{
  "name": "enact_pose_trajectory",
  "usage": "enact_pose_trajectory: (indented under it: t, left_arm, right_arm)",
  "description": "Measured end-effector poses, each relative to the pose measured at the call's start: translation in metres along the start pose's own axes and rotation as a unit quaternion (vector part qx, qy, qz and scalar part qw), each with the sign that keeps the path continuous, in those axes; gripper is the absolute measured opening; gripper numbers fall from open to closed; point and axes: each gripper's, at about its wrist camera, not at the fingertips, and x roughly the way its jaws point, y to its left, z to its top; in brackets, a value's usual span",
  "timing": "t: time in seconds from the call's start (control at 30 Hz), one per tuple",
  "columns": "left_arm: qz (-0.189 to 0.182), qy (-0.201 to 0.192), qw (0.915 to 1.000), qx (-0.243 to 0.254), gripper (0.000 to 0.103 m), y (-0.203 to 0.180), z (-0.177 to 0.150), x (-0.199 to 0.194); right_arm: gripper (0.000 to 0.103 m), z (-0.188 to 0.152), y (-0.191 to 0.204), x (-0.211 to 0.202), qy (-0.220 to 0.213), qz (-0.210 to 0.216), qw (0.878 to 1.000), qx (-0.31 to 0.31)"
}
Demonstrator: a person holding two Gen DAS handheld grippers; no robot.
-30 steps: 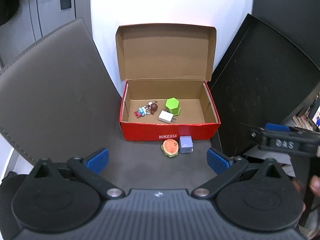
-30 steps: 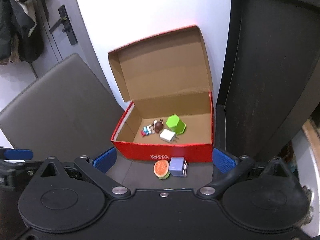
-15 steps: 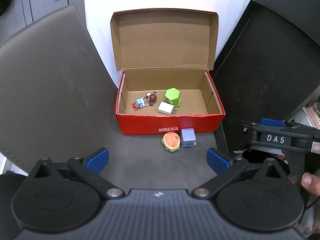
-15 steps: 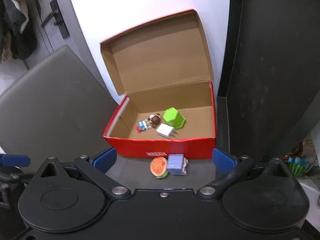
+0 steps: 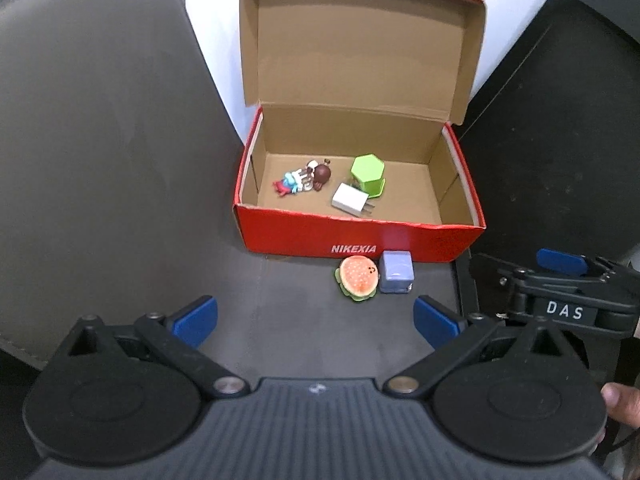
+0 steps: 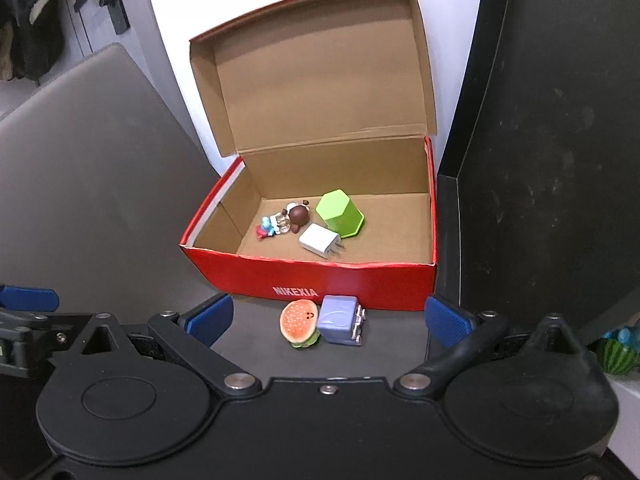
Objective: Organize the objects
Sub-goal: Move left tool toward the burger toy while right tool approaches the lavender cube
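Red box [image 6: 360,282] reads NIKEXIA; my right gripper [image 6: 328,318] (tagged DAS) and left gripper [image 5: 316,318] gape empty. Charger [image 6: 320,240] prongs point right; burger [image 6: 300,322] lies outside.

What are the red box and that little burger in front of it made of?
The red box looks like cardboard: plain brown inside, printed matte red outside, with folded flaps. The burger seems to be moulded plastic or rubber, judging by its smooth painted surface; which one I cannot tell.

Matte black grippers, blue pads

Left gripper [image 5: 315,316] ribbed grey in the middle, round black discs, silver screws; right gripper [image 6: 329,318] same look, labelled "DAS".
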Motion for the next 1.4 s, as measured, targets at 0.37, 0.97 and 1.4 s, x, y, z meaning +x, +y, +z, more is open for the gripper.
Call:
enact_pose_trajectory:
  t: [0.37,0.97,1.4]
  left_arm:
    - [-0.002,0.025,0.9996,-0.011,0.103,-0.001,0.004,0.049]
    - [0.015,0.052,0.9976,-0.044,0.1,0.009,0.008,0.126]
    - [-0.019,0.054,0.9965,-0.06,0.088,0.01,0.005,0.162]
  right_arm:
    - [0.097,-0.013,-0.011,0.038,0.016,-0.003,1.0,0.009]
    - [0.084,-0.034,-0.015,0.088,0.063,0.011,0.998,0.005]
    - [0.066,-0.049,-0.015,0.12,0.084,0.015,0.996,0.018]
